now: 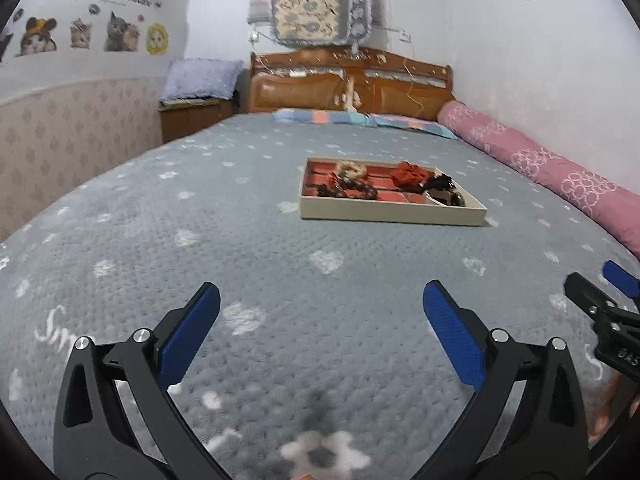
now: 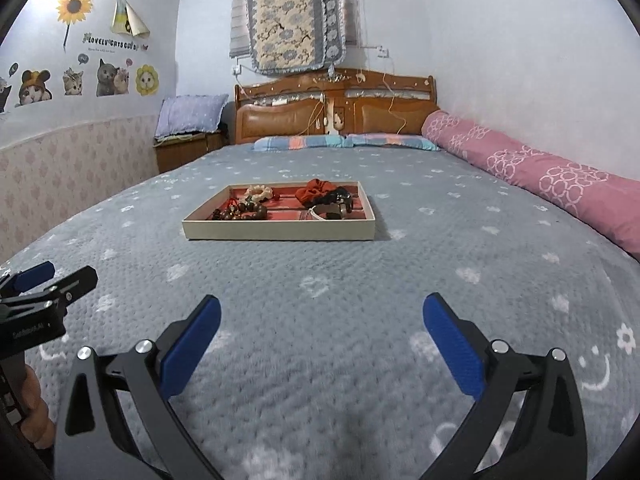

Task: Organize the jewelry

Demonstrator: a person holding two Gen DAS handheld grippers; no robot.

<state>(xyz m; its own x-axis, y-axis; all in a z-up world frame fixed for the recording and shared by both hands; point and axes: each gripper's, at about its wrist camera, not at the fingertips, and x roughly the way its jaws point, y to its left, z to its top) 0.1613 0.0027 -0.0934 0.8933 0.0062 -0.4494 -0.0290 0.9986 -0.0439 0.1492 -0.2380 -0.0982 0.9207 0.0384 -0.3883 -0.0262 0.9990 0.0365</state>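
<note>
A shallow beige tray (image 1: 384, 213) with a red lining lies on the grey bedspread (image 1: 240, 240); it also shows in the right wrist view (image 2: 280, 234). In it lie dark bead bracelets (image 2: 240, 213), a pale bead bracelet (image 2: 259, 193), a red scrunchie (image 2: 314, 193) and dark pieces (image 2: 340, 200). My left gripper (image 1: 320, 312) is open and empty, well short of the tray. My right gripper (image 2: 320, 320) is open and empty, also short of the tray. The right gripper shows at the left view's right edge (image 1: 600, 300).
A long pink bolster (image 2: 540, 176) runs along the right wall. Striped pillows (image 2: 344, 142) lie by the wooden headboard (image 2: 332, 108). A nightstand with a purple cushion (image 2: 188, 116) stands at the left. The left gripper shows at the right wrist view's left edge (image 2: 44, 284).
</note>
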